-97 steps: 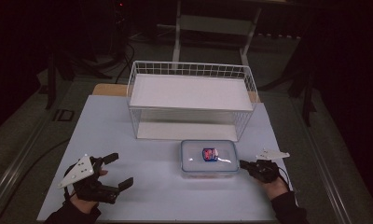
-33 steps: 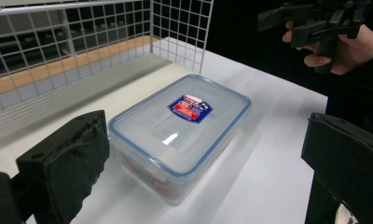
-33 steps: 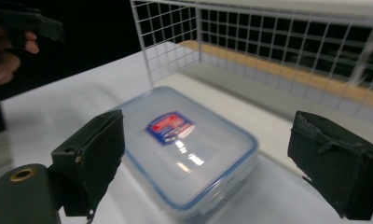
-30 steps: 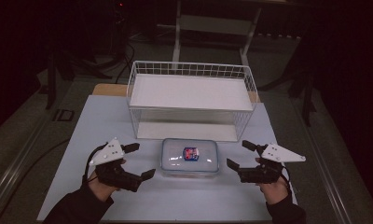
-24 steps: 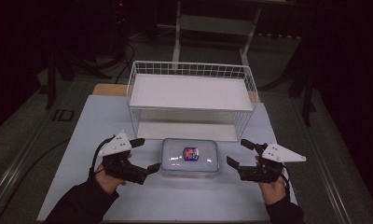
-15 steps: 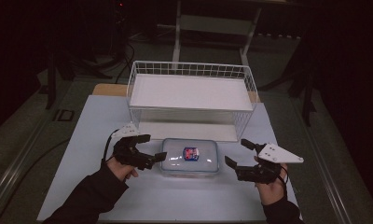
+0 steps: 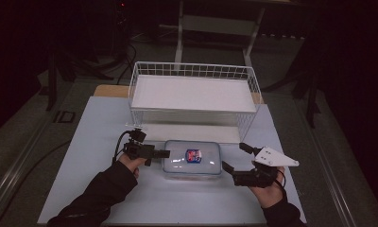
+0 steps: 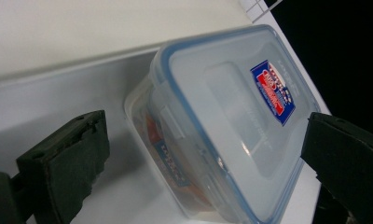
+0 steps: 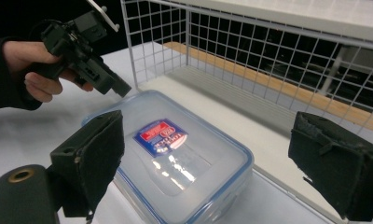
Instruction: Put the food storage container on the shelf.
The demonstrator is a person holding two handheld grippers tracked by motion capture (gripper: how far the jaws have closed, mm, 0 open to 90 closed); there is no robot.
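A clear plastic food container (image 7: pixel 193 159) is sitting on the white table (image 7: pixel 83 142), just in front of a white wire basket (image 7: pixel 193 94). Its snap-on lid is lying flat on top, edged in blue, and it is carrying a red and blue label (image 7: pixel 193 154) near the middle. Something orange and red is showing through the wall in the left gripper view, though I cannot tell what it is.

The person is holding the left gripper (image 7: pixel 161 153) at the container's left end, the tip just beside the short side; whether it is touching I cannot tell. In the left gripper view its two black jaws are standing wide apart, released, with the container (image 8: pixel 222 126) lying tilted between them and the locking flap (image 8: pixel 172 122) on the near short side facing the camera. The left hand (image 7: pixel 130 161) is wrapping the handle, a dark sleeve (image 7: pixel 97 194) trailing back to the table edge.

The right gripper (image 7: pixel 234 158) is waiting just beside the container's right end, apart from it. Its jaws are also spread wide and gripping nothing; in the right gripper view the container (image 9: pixel 175 158) is lying between and beyond them, with the basket's mesh wall (image 9: pixel 268 56) behind and the left gripper (image 9: pixel 121 88) at the far corner
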